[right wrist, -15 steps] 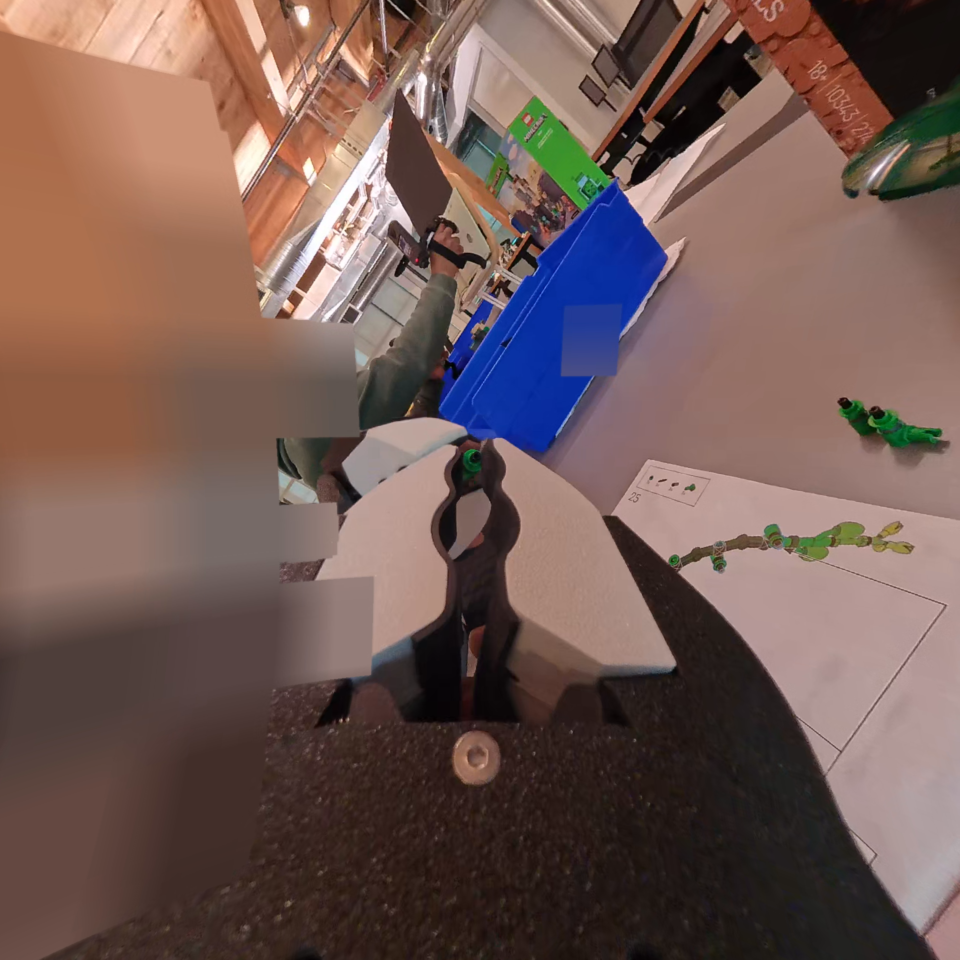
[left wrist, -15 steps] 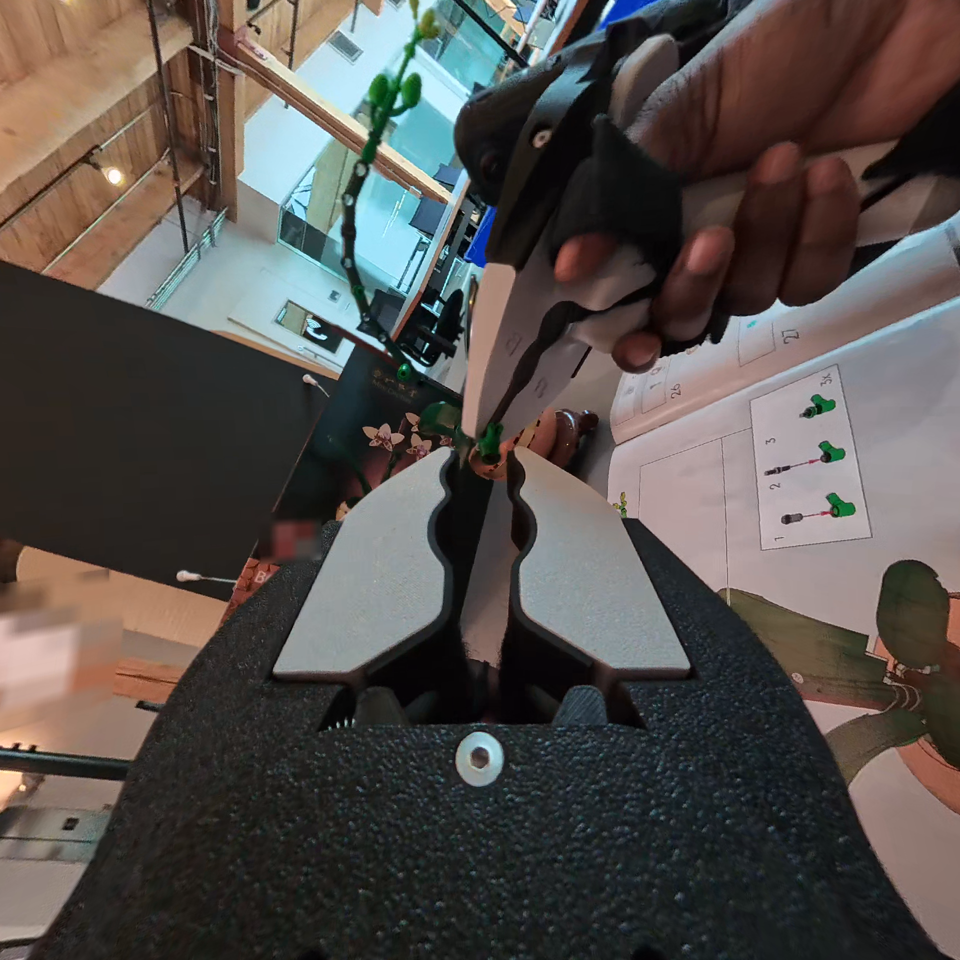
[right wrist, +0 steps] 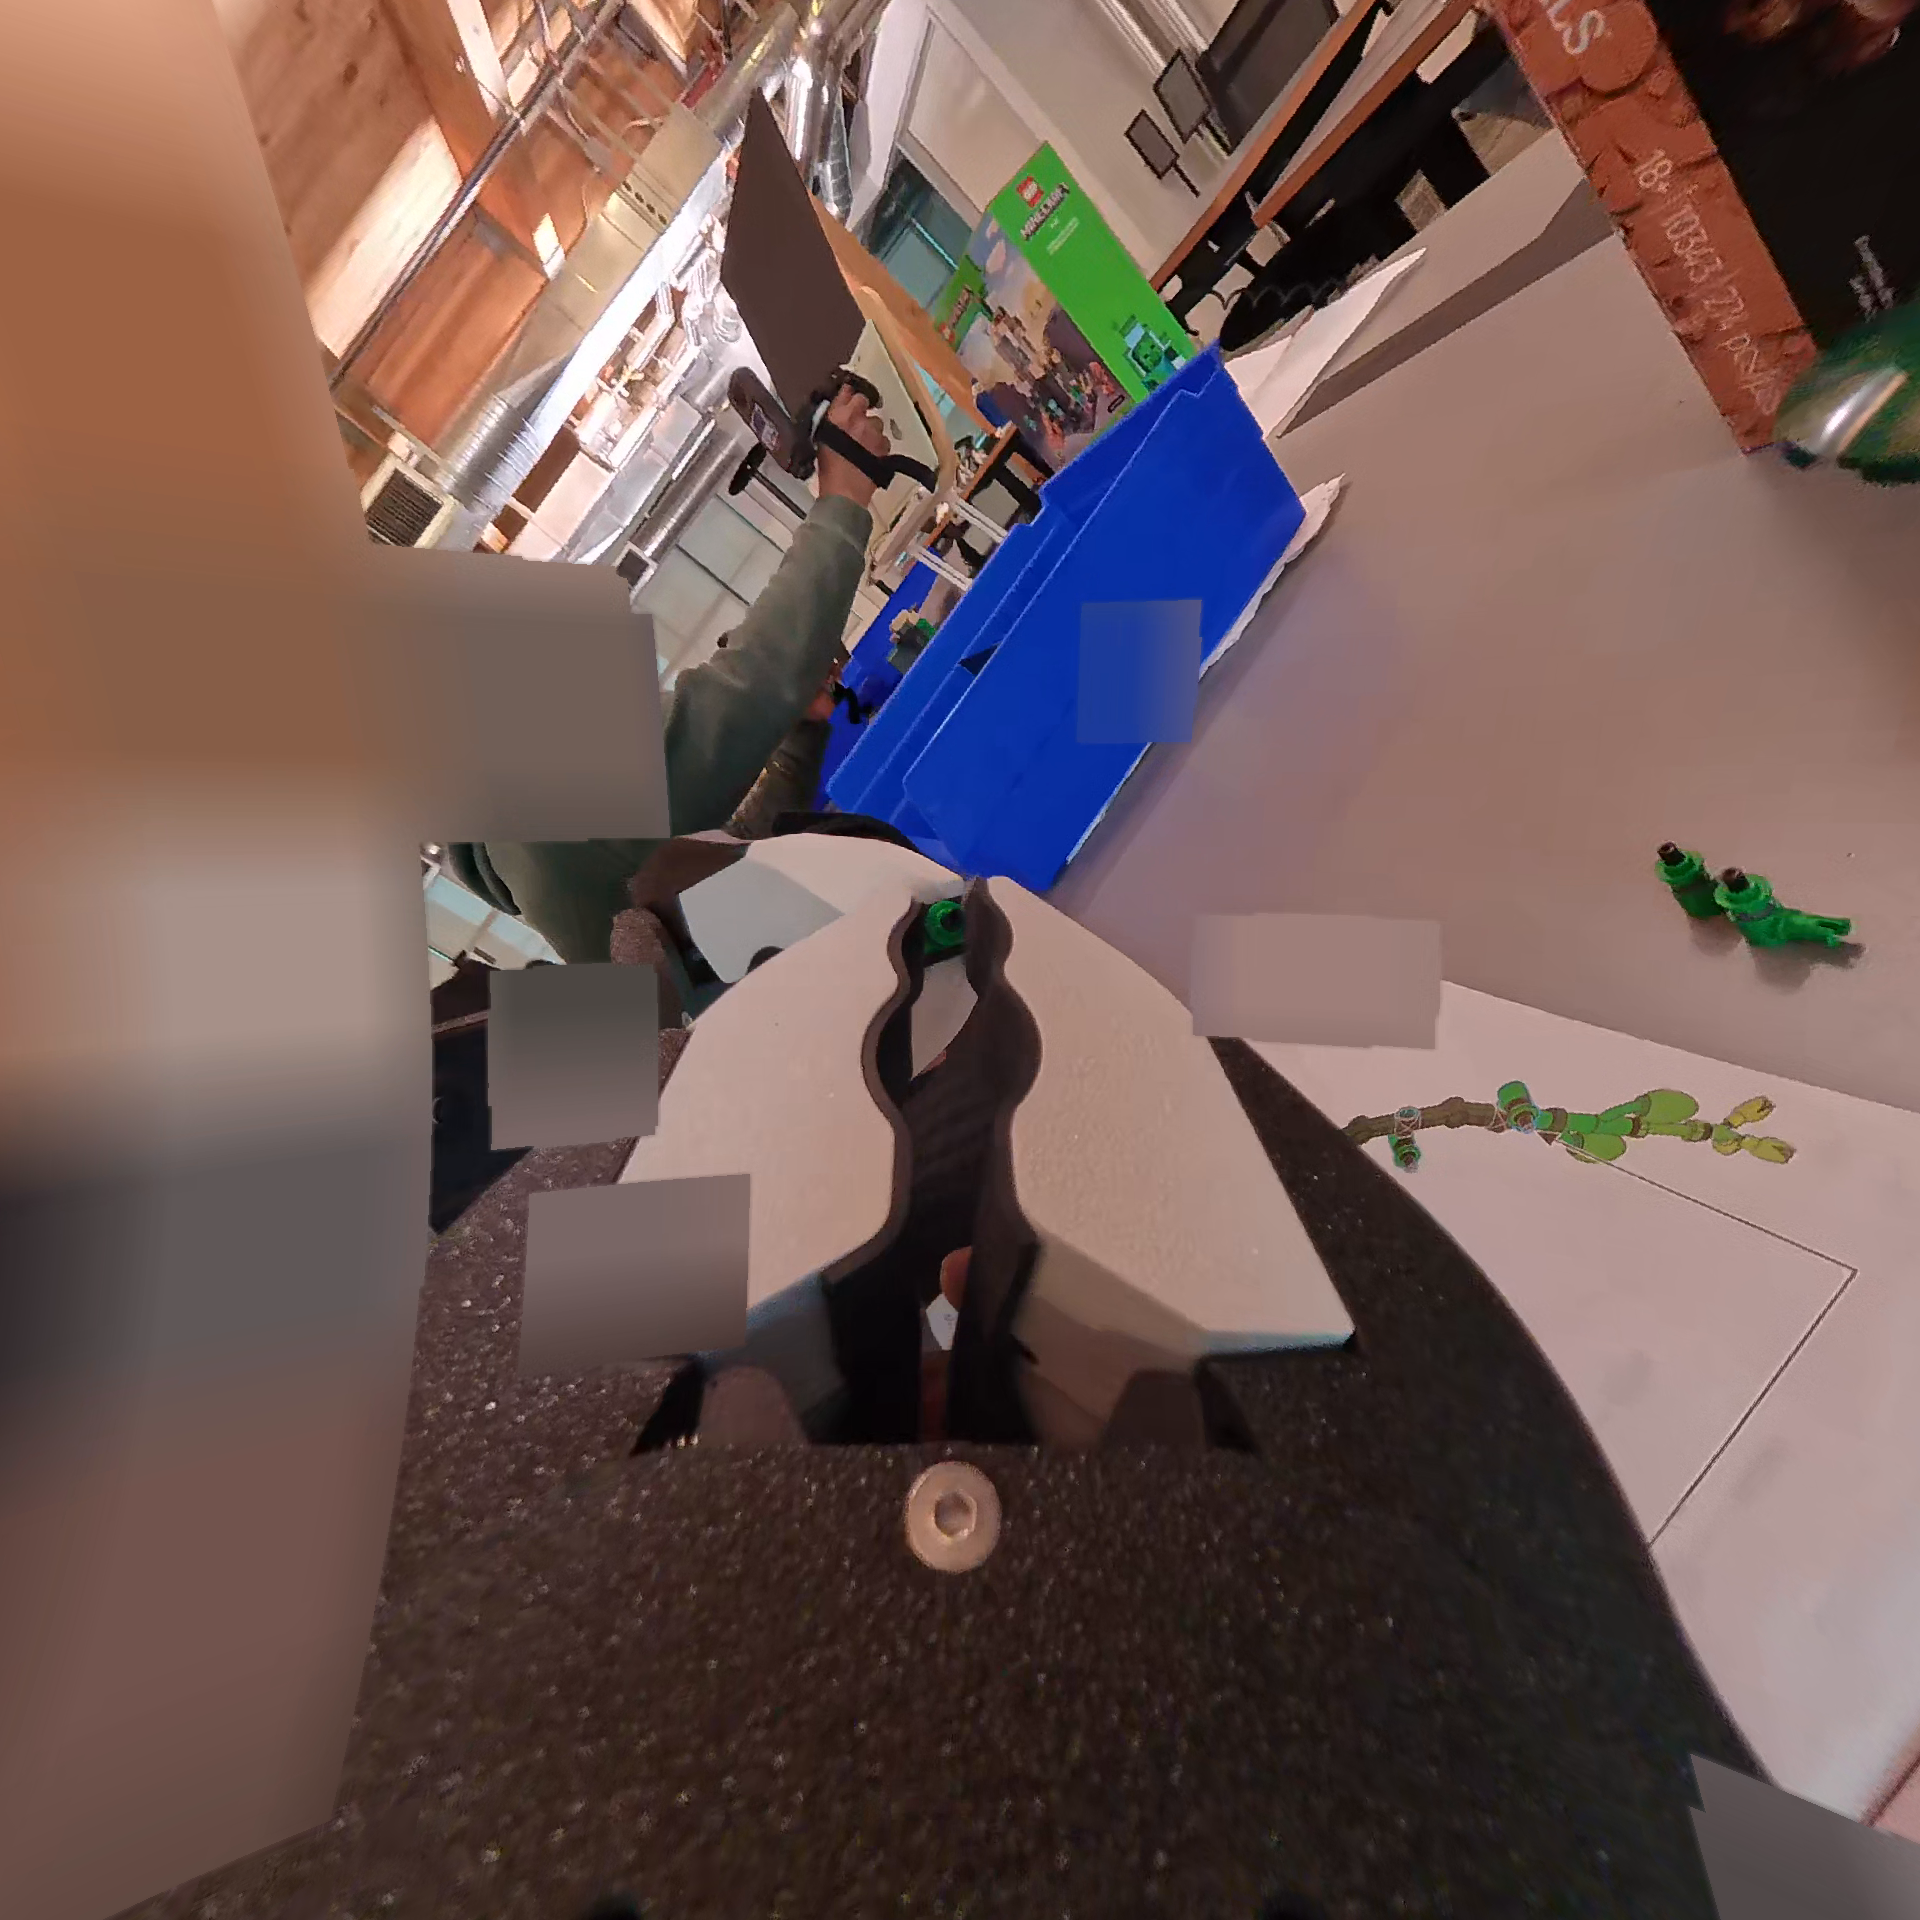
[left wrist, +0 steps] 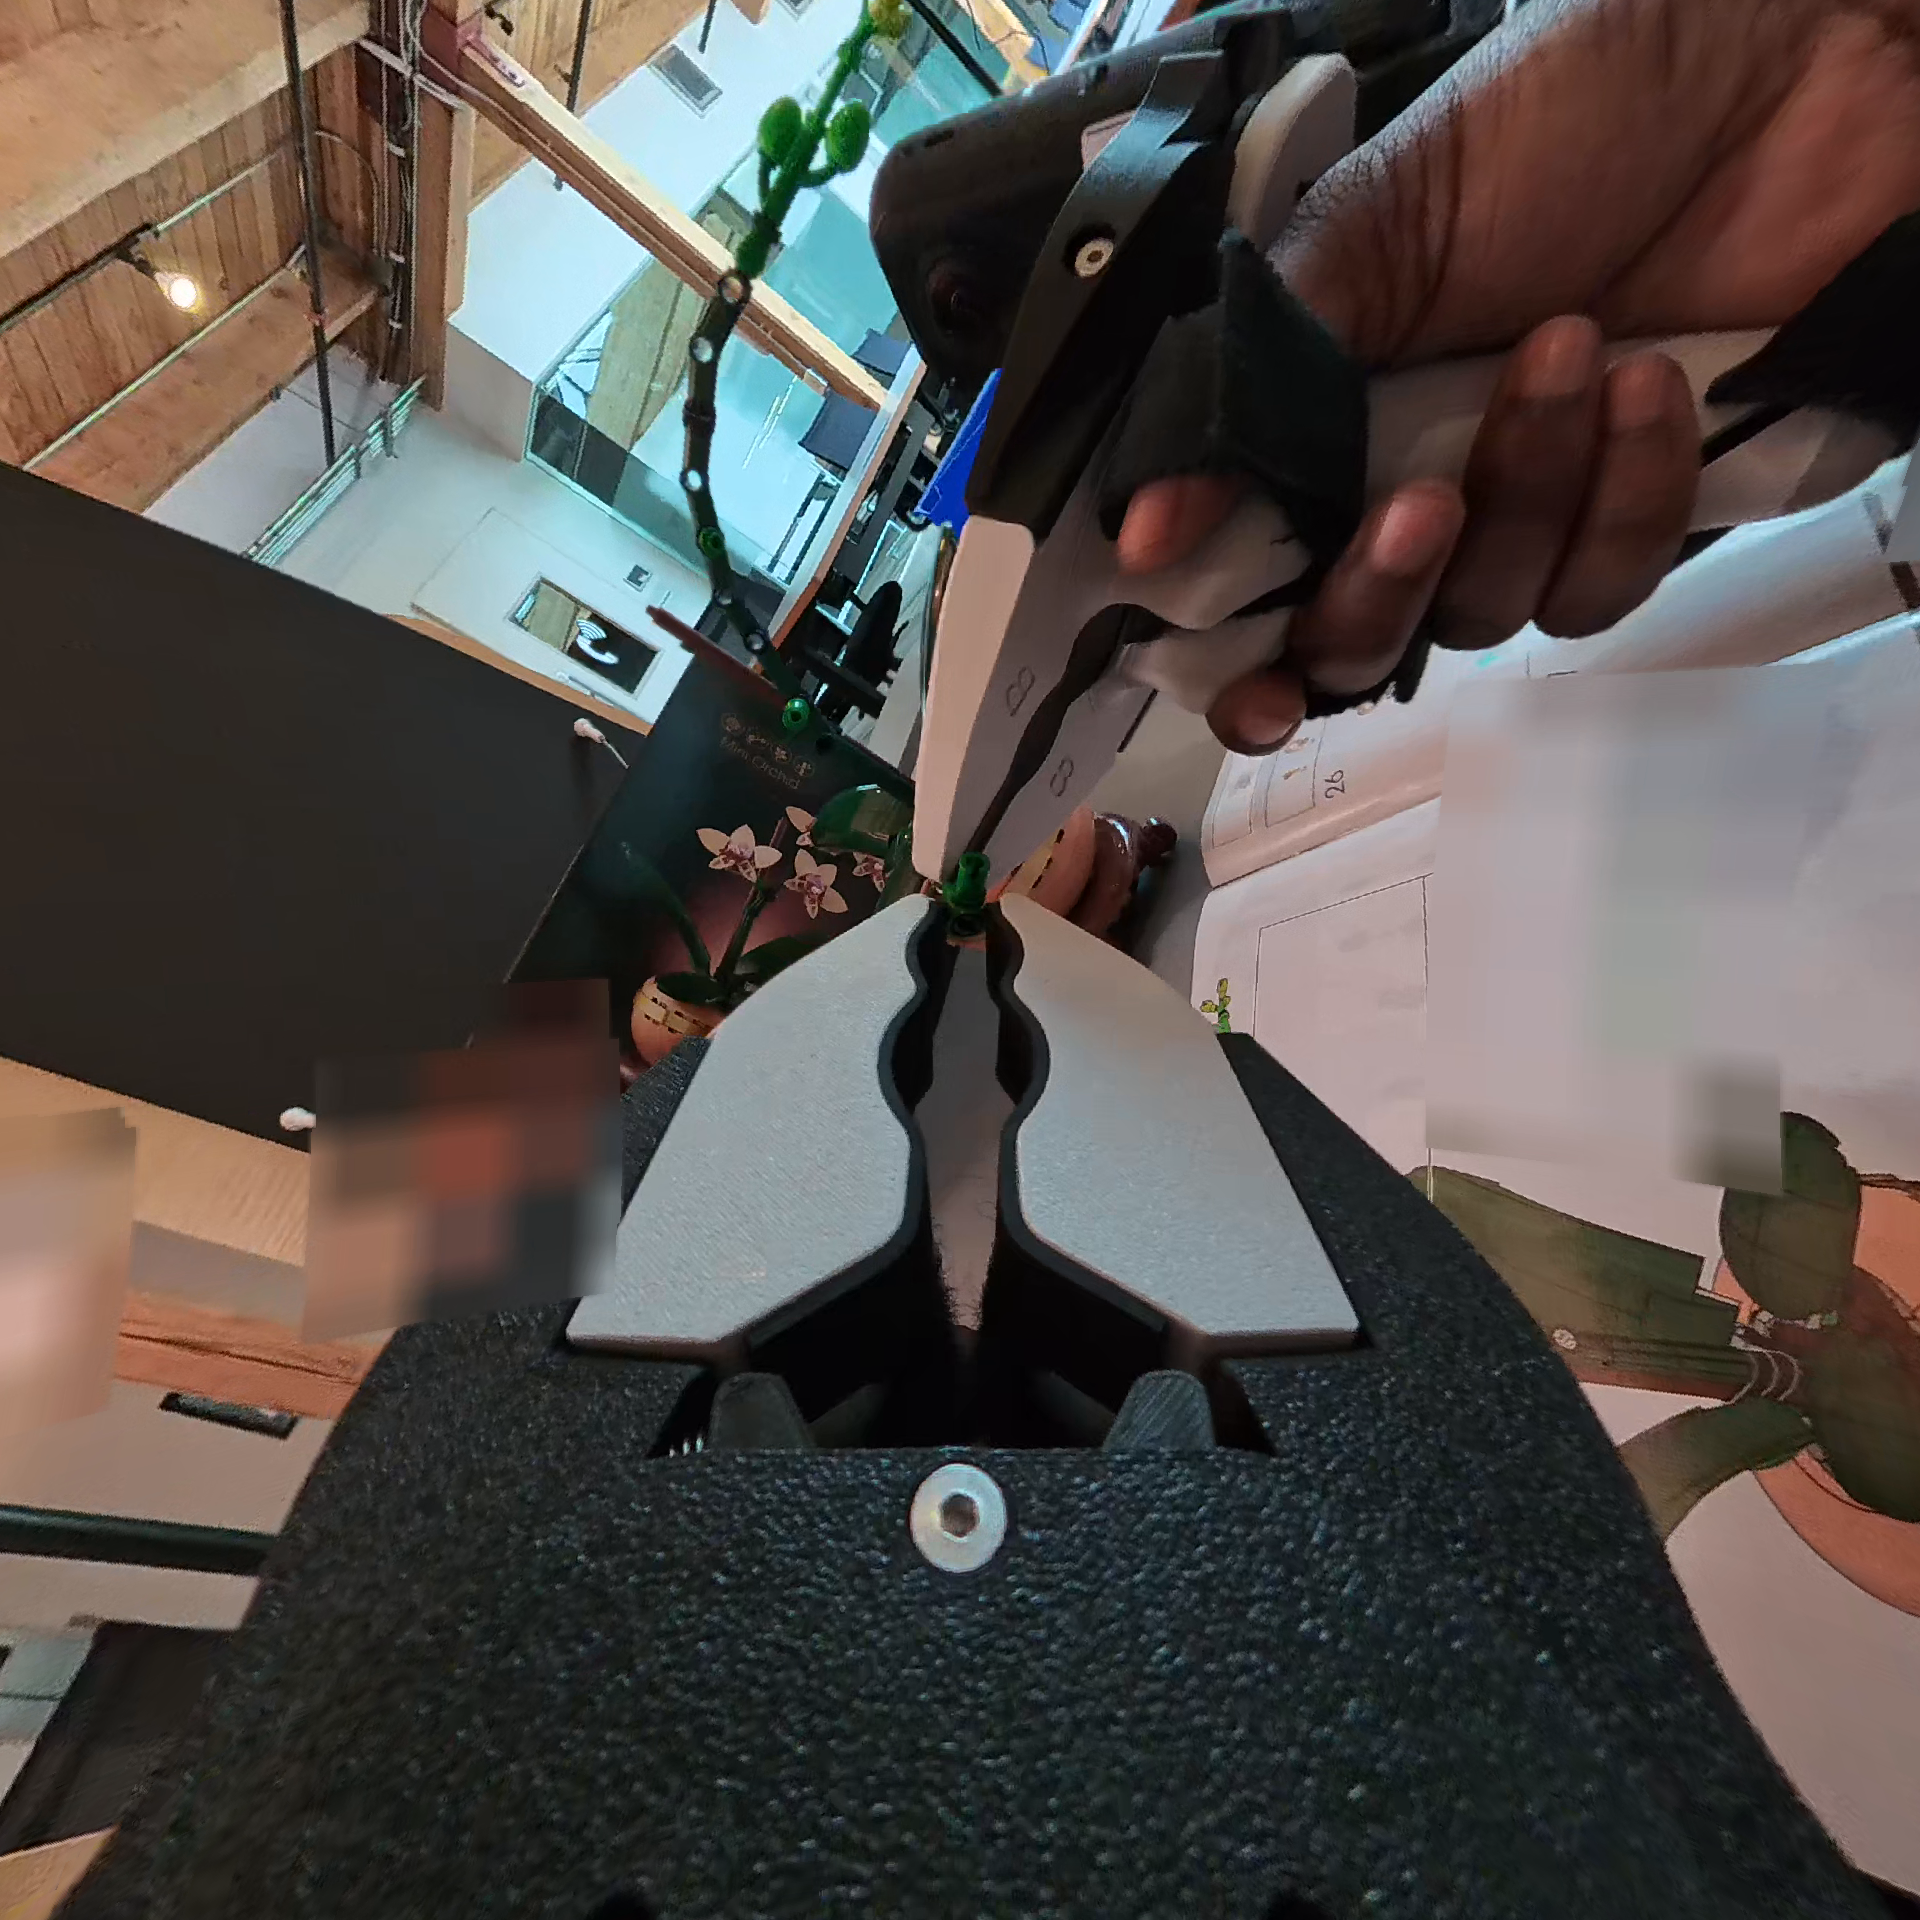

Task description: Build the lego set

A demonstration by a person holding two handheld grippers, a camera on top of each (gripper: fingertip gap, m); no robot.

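My left gripper (left wrist: 961,916) is shut on the lower end of a long green lego stem (left wrist: 694,416), which rises up and left to green buds. My right gripper (left wrist: 961,871), held by a hand, comes in from the upper right and meets the left tips. It is shut on a small green stud piece (left wrist: 971,868). In the right wrist view my right gripper (right wrist: 961,914) pinches that green piece (right wrist: 943,918) at its tips. The left gripper's fingers (right wrist: 790,904) show just behind it. What joins the two pieces is hidden.
An open instruction booklet (left wrist: 1351,935) (right wrist: 1558,1299) lies on the grey table (right wrist: 1507,727). Two loose green pieces (right wrist: 1745,909) lie on the table. Blue bins (right wrist: 1091,675) stand behind. The orchid box (left wrist: 748,831) and a brown pot model (left wrist: 1091,847) stand ahead. A person stands at the back.
Both grippers stay tip to tip with the same grips. The stem's top has swung slightly to the right.
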